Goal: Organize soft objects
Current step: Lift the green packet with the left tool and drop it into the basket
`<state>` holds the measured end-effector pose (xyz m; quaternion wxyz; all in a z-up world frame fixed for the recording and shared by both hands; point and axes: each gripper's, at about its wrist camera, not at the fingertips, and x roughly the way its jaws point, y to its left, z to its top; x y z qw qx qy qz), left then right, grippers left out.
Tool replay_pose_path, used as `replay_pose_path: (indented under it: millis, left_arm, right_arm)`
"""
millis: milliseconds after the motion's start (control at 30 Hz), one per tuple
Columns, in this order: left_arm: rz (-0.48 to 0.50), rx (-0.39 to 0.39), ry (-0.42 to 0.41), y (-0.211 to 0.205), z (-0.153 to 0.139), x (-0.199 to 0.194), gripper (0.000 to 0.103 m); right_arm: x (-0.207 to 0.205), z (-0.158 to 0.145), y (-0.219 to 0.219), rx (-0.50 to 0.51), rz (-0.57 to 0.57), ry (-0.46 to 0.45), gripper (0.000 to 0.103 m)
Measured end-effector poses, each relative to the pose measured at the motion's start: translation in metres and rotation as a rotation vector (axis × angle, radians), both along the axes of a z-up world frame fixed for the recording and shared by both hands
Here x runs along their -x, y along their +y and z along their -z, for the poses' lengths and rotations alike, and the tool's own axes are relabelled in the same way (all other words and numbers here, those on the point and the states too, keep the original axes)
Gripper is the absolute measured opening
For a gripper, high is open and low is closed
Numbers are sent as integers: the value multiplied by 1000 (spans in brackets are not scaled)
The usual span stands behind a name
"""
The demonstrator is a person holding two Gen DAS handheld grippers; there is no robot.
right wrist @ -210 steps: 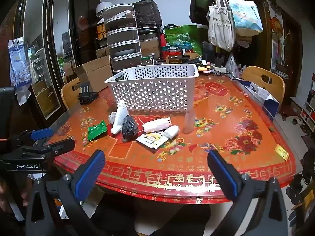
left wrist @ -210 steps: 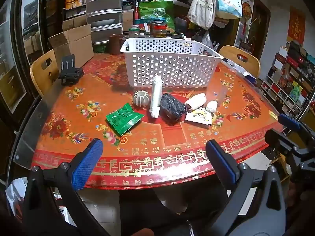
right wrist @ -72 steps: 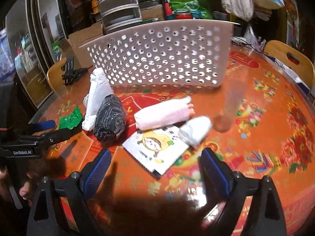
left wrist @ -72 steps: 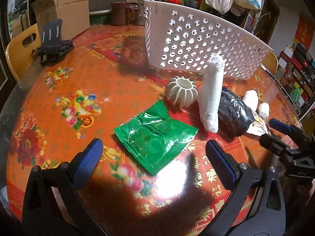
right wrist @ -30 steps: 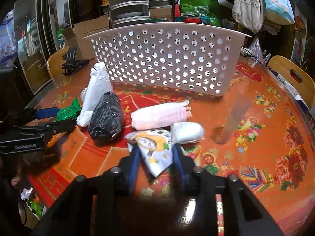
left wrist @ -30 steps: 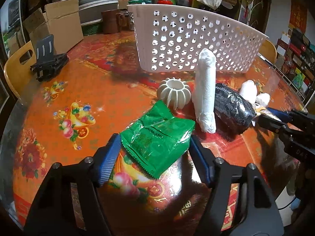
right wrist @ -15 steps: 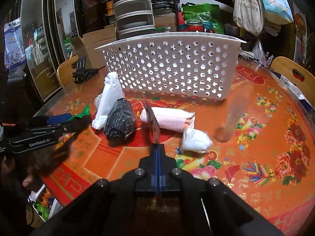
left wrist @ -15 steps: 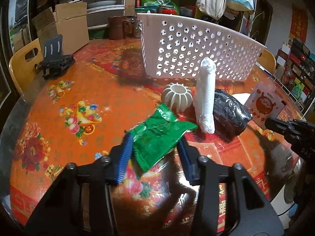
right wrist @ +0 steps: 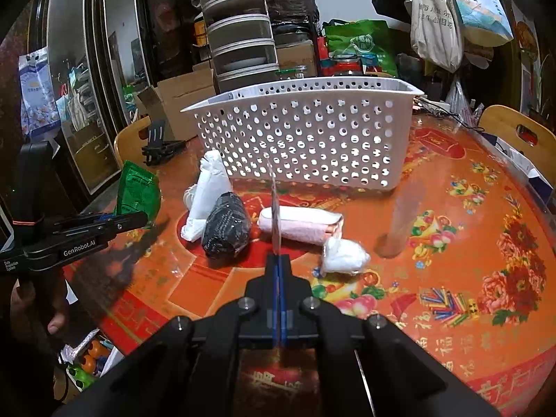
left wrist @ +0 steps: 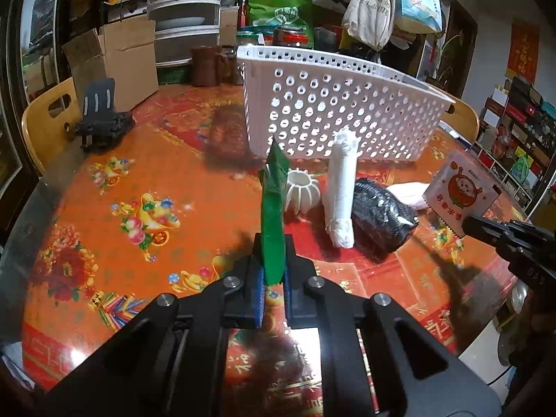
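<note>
Left gripper (left wrist: pixel 273 274): jaws pressed together on the green foil packet (left wrist: pixel 273 215), which stands edge-on and upright out of the pads, clear of the table (left wrist: pixel 114 187). It is pinched by its lower edge, probably so the rest hangs free for a drop into the basket.

White perforated basket (left wrist: pixel 347 118): straight ahead of this gripper and beyond the loose items, open top up. It is the likely target, being the only container near.

Ahead and just right of the left gripper, on the table: a small white ribbed cup (left wrist: pixel 303 193), a white rolled cloth (left wrist: pixel 342 191) leaning toward the basket wall, and a black wrapped bundle (left wrist: pixel 382 213) touching the roll. None is gripped.

Right gripper (right wrist: pixel 278 278): jaws shut on the flat cartoon-print sachet (left wrist: pixel 458 196), seen edge-on as a thin blade from its own camera and face-on from the left wrist view. It too is off the table, held by one edge.

Just ahead of the right gripper: a pink rolled towel (right wrist: pixel 302 224). Just to its right lies a small white wad (right wrist: pixel 344 255). Both rest on the table.

Judgement: both packets lifted, carry to the basket not yet done, four soft items left.
</note>
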<state>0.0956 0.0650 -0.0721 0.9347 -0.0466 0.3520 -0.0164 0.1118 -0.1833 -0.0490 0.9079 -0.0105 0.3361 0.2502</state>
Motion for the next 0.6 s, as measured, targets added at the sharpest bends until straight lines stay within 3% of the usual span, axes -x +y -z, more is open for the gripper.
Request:
replay_pose_path:
  millis: [600]
  left_arm:
    - [77, 2, -119, -38, -64, 0, 7]
  right_arm:
    - [5, -37, -13, -17, 20, -95, 0]
